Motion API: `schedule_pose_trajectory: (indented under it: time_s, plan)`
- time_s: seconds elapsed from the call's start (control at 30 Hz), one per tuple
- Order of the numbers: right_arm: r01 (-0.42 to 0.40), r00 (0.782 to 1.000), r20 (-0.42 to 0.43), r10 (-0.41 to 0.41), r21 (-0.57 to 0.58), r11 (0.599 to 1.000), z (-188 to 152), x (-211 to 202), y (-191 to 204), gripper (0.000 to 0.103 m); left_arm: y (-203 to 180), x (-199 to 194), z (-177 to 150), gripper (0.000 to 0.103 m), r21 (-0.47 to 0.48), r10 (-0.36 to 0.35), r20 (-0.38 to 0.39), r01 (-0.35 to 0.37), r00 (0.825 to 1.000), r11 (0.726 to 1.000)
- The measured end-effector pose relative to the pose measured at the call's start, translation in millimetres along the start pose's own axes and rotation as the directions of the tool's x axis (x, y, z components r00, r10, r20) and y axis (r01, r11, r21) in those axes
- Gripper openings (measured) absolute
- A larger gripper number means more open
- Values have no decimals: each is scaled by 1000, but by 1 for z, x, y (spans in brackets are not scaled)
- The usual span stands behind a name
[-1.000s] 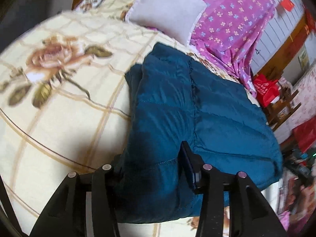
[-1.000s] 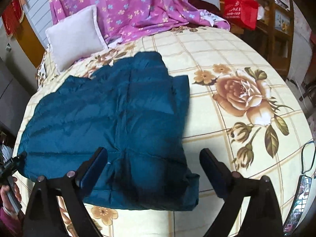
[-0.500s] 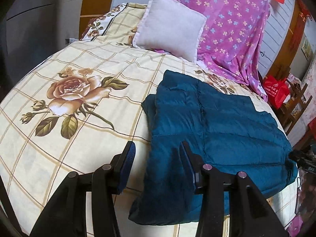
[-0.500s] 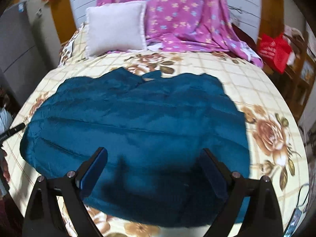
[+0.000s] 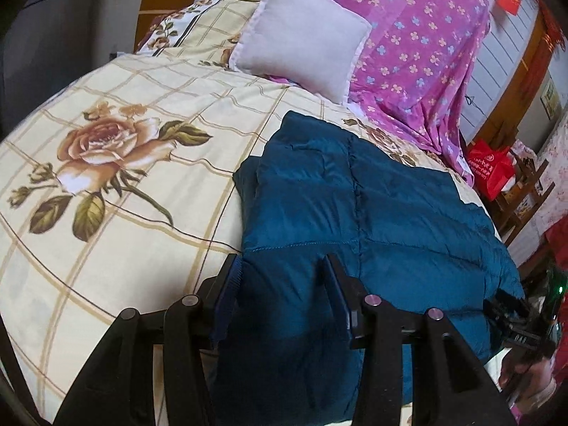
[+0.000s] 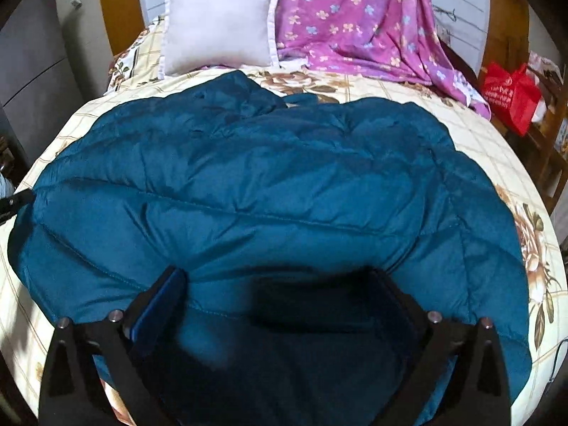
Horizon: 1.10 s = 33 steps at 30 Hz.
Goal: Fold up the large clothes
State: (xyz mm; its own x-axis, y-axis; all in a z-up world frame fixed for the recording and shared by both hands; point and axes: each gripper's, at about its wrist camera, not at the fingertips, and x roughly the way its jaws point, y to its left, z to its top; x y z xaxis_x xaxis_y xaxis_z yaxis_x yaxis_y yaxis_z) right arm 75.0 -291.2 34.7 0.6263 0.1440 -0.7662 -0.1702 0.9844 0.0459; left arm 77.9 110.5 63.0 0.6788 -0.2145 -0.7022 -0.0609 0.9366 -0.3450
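Flanking teal jacket (image 6: 269, 184): grey pillow (image 6: 216, 25), pink sheet (image 6: 355, 14).

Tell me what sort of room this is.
Most likely a home bedroom: a bed with a rose-print sheet, a white pillow at its head, and a purple floral blanket. A blue padded jacket lies on it.

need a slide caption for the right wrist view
Open right gripper poised over the near edge of a teal quilted down jacket spread across a rose-print bedspread.
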Motion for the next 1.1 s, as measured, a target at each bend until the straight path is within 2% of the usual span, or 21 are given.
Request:
schedule_pose_trajectory:
  time_s: [0.1,0.17,0.27,0.33,0.4,0.47,0.57,0.63,0.7,0.77,0.9,0.97,1.03,1.1]
  plan:
    - [-14,1000,-19,14,-3,1000,3,1,-1,103,3,6,1,33,-24,-14,-6,14,1000,1000]
    - [-62,997,-37,62,10,998,7,-3,-8,103,4,9,3,33,-38,-32,-11,31,999,999]
    - [-132,990,-49,135,64,989,12,-17,-28,103,13,18,8,41,-99,-109,-32,105,994,990]
    - [-124,992,-12,126,103,987,14,-31,-47,103,20,27,13,42,-156,-166,-50,156,985,975]
    - [-88,996,34,84,164,982,18,-47,-79,103,25,38,16,43,-200,-199,-65,183,978,963]
    - [-49,998,42,40,233,971,20,-53,-113,103,28,48,18,48,-226,-233,-77,210,969,951]
    - [-12,1000,-2,14,336,942,17,-44,-160,103,29,62,19,55,-251,-267,-90,238,959,938]
    - [-10,999,-38,27,392,920,13,-30,-189,103,28,69,20,60,-265,-285,-99,251,953,931]
    - [-42,997,-38,65,431,901,5,-15,-209,103,27,76,21,64,-272,-295,-113,256,949,927]
    - [-118,989,-24,144,451,885,2,-1,-217,103,28,81,22,68,-281,-302,-123,259,945,924]
    - [-190,971,-47,234,437,879,7,28,-219,103,26,85,25,77,-309,-315,-135,262,939,914]
    - [-216,958,-76,275,437,873,10,40,-219,103,23,86,26,78,-304,-295,-147,240,944,922]
    - [-216,957,-92,276,409,887,15,44,-215,103,13,88,28,78,-262,-256,-173,206,951,943]
    - [-223,954,-97,284,403,888,18,45,-209,103,2,89,28,72,-206,-236,-193,196,952,959]
